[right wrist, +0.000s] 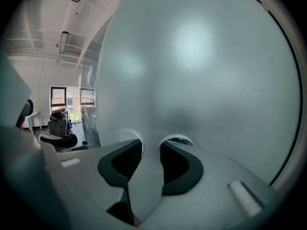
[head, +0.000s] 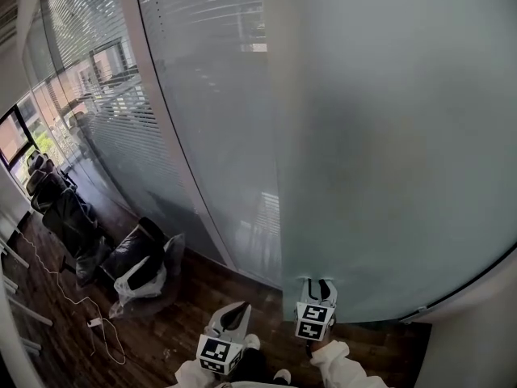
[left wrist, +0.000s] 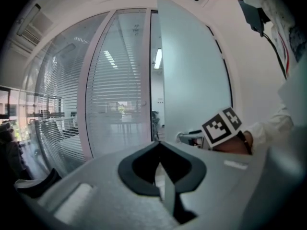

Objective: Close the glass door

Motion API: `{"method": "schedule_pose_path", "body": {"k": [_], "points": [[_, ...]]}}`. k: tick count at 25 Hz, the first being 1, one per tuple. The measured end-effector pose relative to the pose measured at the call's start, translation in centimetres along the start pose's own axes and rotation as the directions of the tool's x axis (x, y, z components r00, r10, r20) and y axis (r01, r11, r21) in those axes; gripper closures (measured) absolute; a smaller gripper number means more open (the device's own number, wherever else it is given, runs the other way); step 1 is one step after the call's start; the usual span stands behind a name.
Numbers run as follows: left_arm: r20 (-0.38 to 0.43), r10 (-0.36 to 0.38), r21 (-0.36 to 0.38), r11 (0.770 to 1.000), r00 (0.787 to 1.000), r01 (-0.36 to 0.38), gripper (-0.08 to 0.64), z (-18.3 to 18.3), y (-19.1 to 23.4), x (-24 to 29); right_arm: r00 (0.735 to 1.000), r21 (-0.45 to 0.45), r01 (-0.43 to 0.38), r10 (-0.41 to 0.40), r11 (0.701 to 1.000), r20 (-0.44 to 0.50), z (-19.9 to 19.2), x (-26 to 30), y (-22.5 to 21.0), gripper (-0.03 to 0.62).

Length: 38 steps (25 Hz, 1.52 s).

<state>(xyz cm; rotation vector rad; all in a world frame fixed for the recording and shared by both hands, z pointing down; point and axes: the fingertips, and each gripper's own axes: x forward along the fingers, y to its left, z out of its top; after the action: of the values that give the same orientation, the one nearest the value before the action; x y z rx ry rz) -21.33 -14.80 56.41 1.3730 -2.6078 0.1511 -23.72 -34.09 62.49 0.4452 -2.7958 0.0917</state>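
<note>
Head view puts the right claw (head: 320,284) nose-on to the frosted door (head: 388,136), touching it or nearly so, just right of the door's upright free edge. Its jaws stand slightly apart, with nothing between them but the glass face ahead. The left claw (head: 234,318), jaws together and empty, sits left of that edge, off the door, facing the glass wall (head: 186,136). The right is nearer, so the push likely goes straight ahead.
</note>
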Motion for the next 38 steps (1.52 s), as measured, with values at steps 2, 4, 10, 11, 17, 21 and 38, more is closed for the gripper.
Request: {"method": "schedule_pose_path", "body": {"k": [2,4,10,11,17,21,38], "points": [[0.008,-0.013,0.0,1.0,1.0,0.013,0.558,0.3,0.4,1.0,1.0,0.005,0.015,-0.015,1.0,-0.001,0.1,0.6,-0.4,0.468],[0.012,-0.027,-0.003,1.0,1.0,0.027,0.558,0.2,1.2,2.0,0.999,0.013,0.035,-0.035,0.999,-0.001,-0.1,1.3,-0.6,0.468],[0.013,-0.087,-0.013,0.996,0.996,0.087,0.558,0.5,3.8,5.7,0.996,0.009,0.082,-0.082,0.997,-0.017,-0.3,3.0,-1.3,0.468],[0.013,-0.101,-0.012,0.995,0.995,0.102,0.558,0.7,4.1,6.5,0.996,0.012,0.087,-0.087,0.996,-0.023,-0.3,3.2,-1.3,0.468],[0.021,-0.188,0.007,0.982,0.982,0.188,0.558,2.3,5.3,10.3,0.993,0.015,0.122,-0.122,0.992,0.006,0.8,4.1,-2.2,0.466],[0.022,-0.232,0.006,0.973,0.972,0.232,0.558,2.6,6.5,12.1,0.989,0.037,0.15,-0.15,0.988,-0.008,0.4,4.9,-2.6,0.467],[0.01,-0.378,-0.01,0.926,0.926,0.378,0.558,1.5,10.0,16.6,0.974,0.077,0.227,-0.226,0.971,-0.02,1.4,8.2,-5.0,0.466]]}}
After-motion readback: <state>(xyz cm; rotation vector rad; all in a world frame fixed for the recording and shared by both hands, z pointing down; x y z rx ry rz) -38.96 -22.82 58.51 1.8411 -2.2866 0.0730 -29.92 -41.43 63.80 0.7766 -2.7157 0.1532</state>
